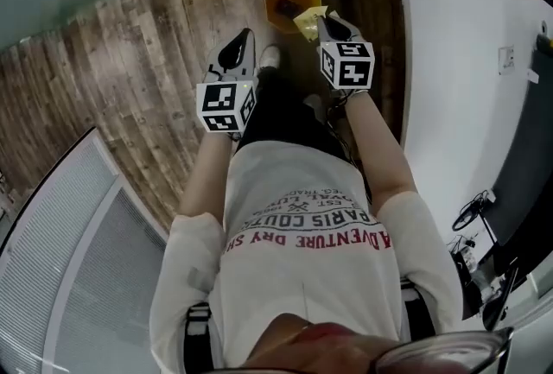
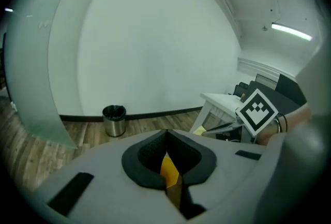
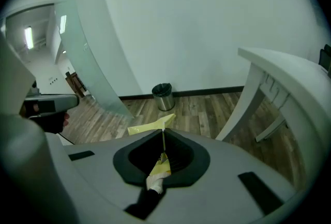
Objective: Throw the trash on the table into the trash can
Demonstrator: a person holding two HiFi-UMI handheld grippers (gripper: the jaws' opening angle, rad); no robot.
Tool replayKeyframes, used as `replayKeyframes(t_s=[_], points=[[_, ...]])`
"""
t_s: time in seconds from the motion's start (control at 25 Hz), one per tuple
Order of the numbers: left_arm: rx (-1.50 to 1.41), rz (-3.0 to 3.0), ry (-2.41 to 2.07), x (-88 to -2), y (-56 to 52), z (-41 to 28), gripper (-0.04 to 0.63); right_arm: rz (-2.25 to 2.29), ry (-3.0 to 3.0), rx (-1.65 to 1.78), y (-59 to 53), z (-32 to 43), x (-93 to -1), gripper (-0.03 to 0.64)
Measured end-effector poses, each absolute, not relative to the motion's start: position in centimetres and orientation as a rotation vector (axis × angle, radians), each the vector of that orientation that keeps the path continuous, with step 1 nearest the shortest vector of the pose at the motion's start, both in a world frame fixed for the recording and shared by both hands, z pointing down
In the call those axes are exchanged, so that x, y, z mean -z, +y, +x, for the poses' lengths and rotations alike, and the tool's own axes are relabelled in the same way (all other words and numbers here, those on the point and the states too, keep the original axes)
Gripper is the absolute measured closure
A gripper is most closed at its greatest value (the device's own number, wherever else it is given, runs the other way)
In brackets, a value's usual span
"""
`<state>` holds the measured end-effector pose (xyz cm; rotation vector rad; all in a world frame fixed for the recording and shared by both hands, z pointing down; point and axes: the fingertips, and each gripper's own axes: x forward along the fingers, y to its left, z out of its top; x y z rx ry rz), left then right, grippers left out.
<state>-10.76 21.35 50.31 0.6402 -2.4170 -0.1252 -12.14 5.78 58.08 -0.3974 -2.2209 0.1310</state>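
Carrying looks like the step in hand: at least one piece is picked up, and the approach to the bin and the drop are left. The right tool (image 3: 163,134) is clamped on a yellow wrapper (image 3: 151,126), its jaws pressed together with the thin sheet between them. The wrapper is creased and glossy, with one pointed flap sticking out past the jaw tips to the left and a paler bit bunched deeper in the gap. The left tool (image 2: 166,135) also has its jaws together. An orange piece (image 2: 169,167) shows in the slit between them, and I judge it pinched there, though little of it is visible. In the head view an orange hollow thing (image 1: 292,5) with a dark middle sits just beyond both tools; whether it is that same piece or stands on the wooden floor (image 1: 130,79) I cannot tell. The trash can (image 3: 162,96), small, round and metal with a dark liner, stands far off against the white wall, well apart from both tools. The white tabletop (image 3: 289,78) is at the right; whether more trash lies on it is not shown.
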Motion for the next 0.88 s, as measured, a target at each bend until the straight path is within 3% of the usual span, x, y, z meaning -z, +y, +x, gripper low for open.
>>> replayKeyframes(t_s=[0.52, 0.76, 0.84, 0.88], points=[[0.263, 0.528, -2.288, -73.9, 23.2, -13.6, 0.572, -0.443, -2.047, -0.026, 10.0, -15.3, -87.0, 0.584], [0.272, 0.499, -2.22, -82.5, 23.4, -11.4, 0.572, -0.494, -1.984, -0.007, 10.2, -14.0, -96.0, 0.581], [0.287, 0.48, -2.209, -83.6, 23.6, -11.2, 0.572, -0.496, -1.979, 0.013, 10.1, -14.0, -97.1, 0.464], [0.287, 0.474, -2.207, -83.7, 23.7, -11.1, 0.572, -0.499, -1.98, 0.018, 10.1, -14.0, -97.2, 0.445]])
